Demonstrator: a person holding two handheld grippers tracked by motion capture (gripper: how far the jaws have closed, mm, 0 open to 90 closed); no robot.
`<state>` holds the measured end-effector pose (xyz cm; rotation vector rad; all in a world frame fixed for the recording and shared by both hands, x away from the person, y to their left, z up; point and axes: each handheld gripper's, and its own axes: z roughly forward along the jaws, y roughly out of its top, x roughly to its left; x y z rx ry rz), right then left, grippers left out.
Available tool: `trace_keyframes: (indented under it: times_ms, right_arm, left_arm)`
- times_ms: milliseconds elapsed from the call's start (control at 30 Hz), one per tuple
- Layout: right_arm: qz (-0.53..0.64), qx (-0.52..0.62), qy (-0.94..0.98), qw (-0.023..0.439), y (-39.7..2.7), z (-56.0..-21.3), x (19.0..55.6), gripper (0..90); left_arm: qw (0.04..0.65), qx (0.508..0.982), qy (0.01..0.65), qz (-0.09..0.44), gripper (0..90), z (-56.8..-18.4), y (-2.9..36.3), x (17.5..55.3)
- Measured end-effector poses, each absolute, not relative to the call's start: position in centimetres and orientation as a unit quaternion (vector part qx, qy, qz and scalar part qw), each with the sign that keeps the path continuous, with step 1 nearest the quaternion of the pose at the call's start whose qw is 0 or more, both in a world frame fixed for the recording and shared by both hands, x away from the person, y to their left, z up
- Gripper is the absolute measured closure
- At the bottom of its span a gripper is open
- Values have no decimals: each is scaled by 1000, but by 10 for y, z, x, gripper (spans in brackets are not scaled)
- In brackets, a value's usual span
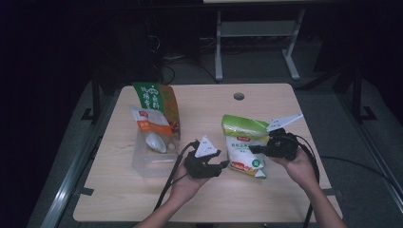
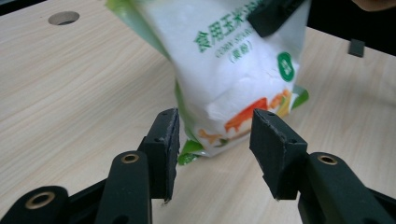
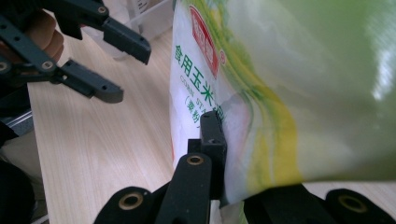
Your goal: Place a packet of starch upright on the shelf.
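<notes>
My right tongs [image 1: 256, 148] pinching starch bag [image 1: 243, 142], held tilted over worktop [image 1: 266, 102]. My left tongs [image 2: 215, 149] spread, bag's lower corner between pads, untouched. Risk: single-edge pinch, bag may slip.

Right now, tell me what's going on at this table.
A person works at a wooden table with a gripper in each hand. The right gripper is clamped on a white-and-green bag of corn starch, holding it upright. The left gripper is beside the bag's lower corner with its jaws apart, not pressing on it. At the left of the table, a clear plastic box holds two other pouches standing in it.
</notes>
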<state>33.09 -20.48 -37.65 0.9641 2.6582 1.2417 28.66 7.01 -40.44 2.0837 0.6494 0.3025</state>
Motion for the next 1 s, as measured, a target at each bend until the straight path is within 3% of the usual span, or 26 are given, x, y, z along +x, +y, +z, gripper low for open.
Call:
trace_keyframes:
  times_ms: [1000]
  right_arm:
    - [408, 289, 865, 36, -166, -348, 345, 896]
  left_arm:
    - [466, 845, 236, 112, 424, -421, 96, 246]
